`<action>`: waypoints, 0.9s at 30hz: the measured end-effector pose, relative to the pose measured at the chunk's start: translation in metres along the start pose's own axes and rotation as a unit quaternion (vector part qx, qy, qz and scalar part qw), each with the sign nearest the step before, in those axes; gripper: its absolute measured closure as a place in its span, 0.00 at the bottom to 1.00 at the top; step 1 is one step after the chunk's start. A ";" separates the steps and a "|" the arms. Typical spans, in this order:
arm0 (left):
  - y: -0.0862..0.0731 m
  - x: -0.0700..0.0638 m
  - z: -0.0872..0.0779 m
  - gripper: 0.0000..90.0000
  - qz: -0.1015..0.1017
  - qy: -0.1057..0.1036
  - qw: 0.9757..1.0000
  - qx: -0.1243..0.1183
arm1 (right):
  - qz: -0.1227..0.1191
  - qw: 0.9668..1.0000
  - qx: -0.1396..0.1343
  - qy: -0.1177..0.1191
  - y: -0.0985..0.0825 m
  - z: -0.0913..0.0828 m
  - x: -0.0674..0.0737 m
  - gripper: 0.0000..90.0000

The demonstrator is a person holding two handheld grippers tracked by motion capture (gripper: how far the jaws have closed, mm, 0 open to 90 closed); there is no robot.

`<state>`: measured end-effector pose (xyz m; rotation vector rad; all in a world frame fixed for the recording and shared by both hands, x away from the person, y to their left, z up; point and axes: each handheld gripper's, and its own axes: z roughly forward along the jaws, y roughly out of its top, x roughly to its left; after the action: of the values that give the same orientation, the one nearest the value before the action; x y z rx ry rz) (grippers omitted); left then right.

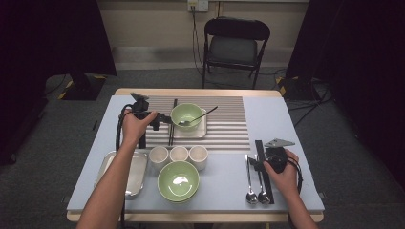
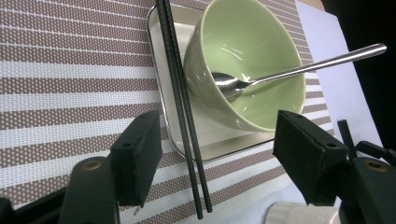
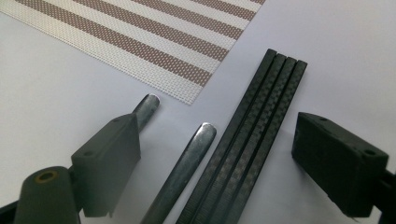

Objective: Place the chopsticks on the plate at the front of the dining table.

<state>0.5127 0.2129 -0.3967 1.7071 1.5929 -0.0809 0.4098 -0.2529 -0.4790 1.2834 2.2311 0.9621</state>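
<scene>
The worktop (image 1: pixel 286 124) carries a table setting in progress; a striped placemat (image 1: pixel 224 125) lies across its far half, and on the mat's left part sits a small steel tray (image 1: pixel 203 130) holding a green bowl (image 1: pixel 186 114) with a spoon (image 1: pixel 198 116) resting inside, handle pointing toward the far right corner; just beside the tray's left edge lies a pair of black chopsticks (image 1: pixel 171 121), parallel and flat, overlapping the tray rim in the left gripper view; so this place looks complete, as far as I can judge.

Toward the near left corner sit an empty steel tray (image 1: pixel 136 171), a second green bowl (image 1: pixel 178 180) and, along the mat's near edge, three white cups (image 1: pixel 178 153); near the right edge lie a stack of black chopsticks (image 1: pixel 262 169) and two spare spoons (image 1: pixel 250 183); these look like stock for another setting, which remains to be laid.

The left tongs (image 1: pixel 165 119) hover over the placed chopsticks, jaws apart with nothing pressed between them; the sticks lie free on the mat, apparently just set down. The right tongs (image 3: pixel 215 154) rest low over the spare cutlery, jaws apart, straddling one spoon handle (image 3: pixel 184 165) and the chopstick stack without gripping; which piece they aim for is hard to tell from this angle.
</scene>
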 end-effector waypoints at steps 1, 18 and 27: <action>0.000 0.000 -0.001 0.34 0.003 0.003 1.000 0.000 | 0.000 1.000 0.000 0.000 0.000 0.000 0.000 0.16; -0.011 0.007 -0.004 0.34 0.007 0.000 1.000 0.013 | 0.000 1.000 0.000 0.000 0.000 0.000 0.000 0.16; -0.015 0.005 -0.009 0.34 0.016 0.007 1.000 0.020 | 0.000 1.000 0.000 0.000 0.000 0.000 0.000 0.16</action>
<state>0.4967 0.2208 -0.4003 1.7673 1.5827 -0.0854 0.4099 -0.2530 -0.4790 1.2828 2.2316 0.9622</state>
